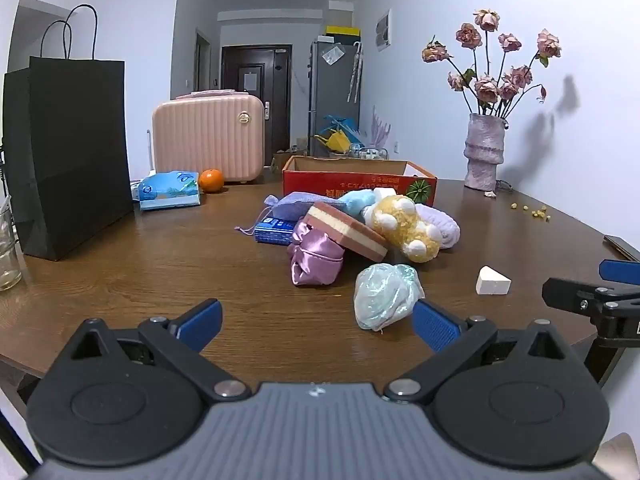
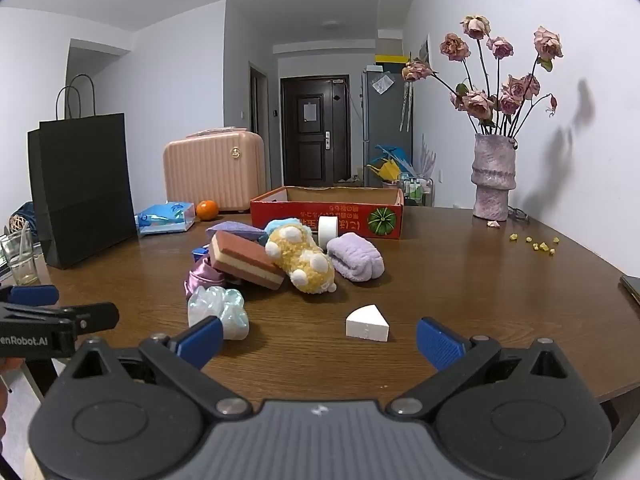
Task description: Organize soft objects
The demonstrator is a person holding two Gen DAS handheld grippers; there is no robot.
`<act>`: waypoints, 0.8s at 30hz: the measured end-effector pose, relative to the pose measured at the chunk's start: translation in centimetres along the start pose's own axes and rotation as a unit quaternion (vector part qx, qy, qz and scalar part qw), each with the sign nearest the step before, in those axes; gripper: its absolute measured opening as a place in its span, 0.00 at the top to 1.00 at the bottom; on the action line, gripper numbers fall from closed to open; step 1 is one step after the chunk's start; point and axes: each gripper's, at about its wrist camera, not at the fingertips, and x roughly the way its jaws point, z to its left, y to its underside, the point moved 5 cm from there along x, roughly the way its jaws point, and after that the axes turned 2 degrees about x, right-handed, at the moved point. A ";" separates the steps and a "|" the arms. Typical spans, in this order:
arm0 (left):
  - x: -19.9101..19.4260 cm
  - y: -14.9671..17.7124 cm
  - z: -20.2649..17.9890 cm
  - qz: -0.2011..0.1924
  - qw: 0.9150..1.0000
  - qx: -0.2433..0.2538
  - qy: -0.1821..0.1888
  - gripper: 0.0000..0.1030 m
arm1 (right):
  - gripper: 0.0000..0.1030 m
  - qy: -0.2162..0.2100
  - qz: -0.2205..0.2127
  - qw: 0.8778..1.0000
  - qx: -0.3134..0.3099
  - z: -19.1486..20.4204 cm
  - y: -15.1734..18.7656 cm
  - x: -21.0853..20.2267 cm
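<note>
A pile of soft things lies mid-table: a yellow plush (image 1: 406, 226) (image 2: 305, 258), a brown-and-cream layered sponge (image 1: 346, 230) (image 2: 246, 260), a purple satin scrunchie (image 1: 316, 258) (image 2: 202, 276), a lilac towel roll (image 2: 354, 258) (image 1: 440, 222) and a pale green scrunchie (image 1: 384, 294) (image 2: 220, 308). A white wedge sponge (image 1: 493, 281) (image 2: 367, 323) lies apart. Behind stands an open red cardboard box (image 1: 356, 180) (image 2: 326, 212). My left gripper (image 1: 318, 324) is open over bare wood, its right pad beside the green scrunchie. My right gripper (image 2: 320, 340) is open just short of the wedge.
A black paper bag (image 1: 68, 152) (image 2: 82, 188), pink suitcase (image 1: 208, 136) (image 2: 214, 170), tissue pack (image 1: 170, 190), orange (image 1: 211, 181) and glass (image 1: 8, 252) stand at the left. A vase of dried roses (image 1: 484, 152) (image 2: 494, 176) stands back right by the wall.
</note>
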 end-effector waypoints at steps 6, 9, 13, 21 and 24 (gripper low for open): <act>0.2 0.0 -0.4 0.008 1.000 0.004 0.006 0.00 | 0.00 0.000 0.005 1.000 0.004 0.0 0.1 -0.1; -0.5 -0.2 -0.5 -0.002 1.000 -0.002 0.000 0.00 | 0.00 0.000 0.005 1.000 0.005 0.0 0.1 -0.3; -0.4 -0.2 -0.7 -0.003 1.000 0.000 -0.001 0.00 | 0.00 0.000 0.006 1.000 0.002 0.1 0.3 0.0; -0.4 -0.1 -0.4 -0.007 1.000 -0.003 0.003 0.00 | 0.00 0.000 0.004 1.000 0.001 0.0 -0.1 -0.4; -0.4 -0.1 -0.4 -0.007 1.000 -0.003 0.003 0.00 | 0.00 0.000 0.004 1.000 0.001 0.0 -0.1 -0.3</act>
